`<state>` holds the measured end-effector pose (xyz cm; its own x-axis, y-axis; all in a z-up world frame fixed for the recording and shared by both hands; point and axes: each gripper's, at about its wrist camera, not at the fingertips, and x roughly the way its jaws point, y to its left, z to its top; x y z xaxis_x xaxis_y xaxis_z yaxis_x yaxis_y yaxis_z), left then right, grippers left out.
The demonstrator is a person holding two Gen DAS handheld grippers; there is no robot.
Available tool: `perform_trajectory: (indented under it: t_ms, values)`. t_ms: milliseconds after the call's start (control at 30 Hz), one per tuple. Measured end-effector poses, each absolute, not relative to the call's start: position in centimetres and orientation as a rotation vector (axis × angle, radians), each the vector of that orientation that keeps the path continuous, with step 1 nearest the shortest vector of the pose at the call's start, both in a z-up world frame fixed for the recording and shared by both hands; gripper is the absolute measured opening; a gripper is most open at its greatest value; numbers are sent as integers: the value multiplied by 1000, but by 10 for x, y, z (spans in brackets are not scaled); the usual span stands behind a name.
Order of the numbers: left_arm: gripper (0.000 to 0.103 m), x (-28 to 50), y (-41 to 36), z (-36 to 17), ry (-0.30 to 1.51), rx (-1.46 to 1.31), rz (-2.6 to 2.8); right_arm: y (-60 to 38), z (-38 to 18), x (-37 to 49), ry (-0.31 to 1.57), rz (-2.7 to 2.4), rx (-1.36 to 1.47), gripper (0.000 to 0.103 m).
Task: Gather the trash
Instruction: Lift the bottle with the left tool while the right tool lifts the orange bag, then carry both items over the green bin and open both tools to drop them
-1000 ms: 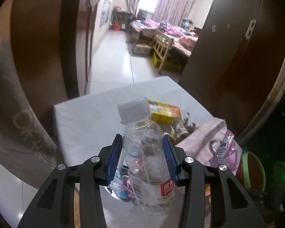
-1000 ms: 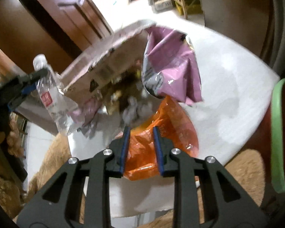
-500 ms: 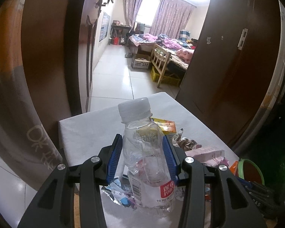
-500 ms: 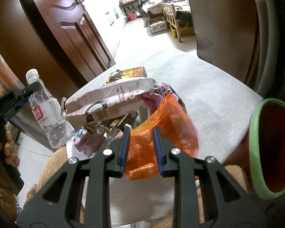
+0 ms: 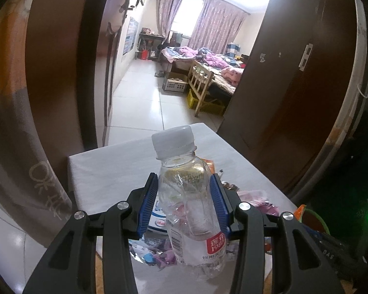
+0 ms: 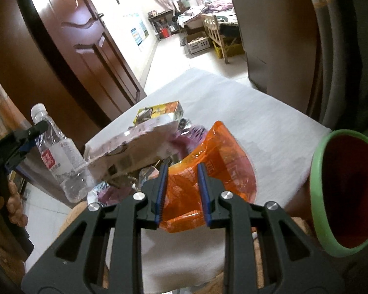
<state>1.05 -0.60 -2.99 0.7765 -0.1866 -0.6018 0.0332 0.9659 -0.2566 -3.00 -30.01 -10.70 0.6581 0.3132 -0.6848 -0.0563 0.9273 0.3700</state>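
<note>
My left gripper is shut on a clear plastic bottle with a white cap and red label, held upright above the table's near edge; the bottle also shows in the right wrist view. My right gripper is shut on an orange snack wrapper and holds it above the table. A red bin with a green rim stands at the right, beside the table; its rim shows in the left wrist view. Pink wrappers and a pale pink bag lie on the table.
The white-covered table also holds a yellow box and small foil scraps. Dark wooden doors stand left and right. Behind is a tiled floor, a wooden chair and a bed.
Both grippers have tilted up, showing more of the room. The right gripper lifted the orange wrapper off the pile toward the bin side. The left gripper still holds the bottle.
</note>
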Motion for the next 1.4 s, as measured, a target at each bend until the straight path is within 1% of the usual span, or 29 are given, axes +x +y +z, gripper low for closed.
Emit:
perform_trajectory:
  t_ms: [367,567,833,1067,1100,1167,1200,1233,1267,1400]
  values:
    - [41,8,-29,-21,638,-207,-160,-348,-99,-31,765,172,458,25]
    - [41,6,-45,-12,603,-198,-200,-391,-103,-35,725,91,525,25]
    - [41,12,-103,-15,624,-138,-350,-471,-114,-49,689,-123,616,25]
    - [41,14,-165,-20,651,-108,-530,-504,-125,-60,706,-234,645,26]
    - [41,15,-175,-22,654,-109,-561,-507,-129,-61,712,-238,654,29]
    - [41,18,-194,-25,663,-113,-607,-511,-135,-64,720,-248,670,40]
    - [41,21,-206,-28,671,-118,-635,-513,-137,-65,722,-250,681,55]
    - [41,22,-216,-31,677,-120,-658,-515,-140,-67,721,-263,692,66]
    - [41,21,-224,-33,682,-120,-675,-515,-139,-70,716,-280,692,68]
    - [41,30,-272,-47,719,-115,-752,-525,-130,-86,682,-371,645,68]
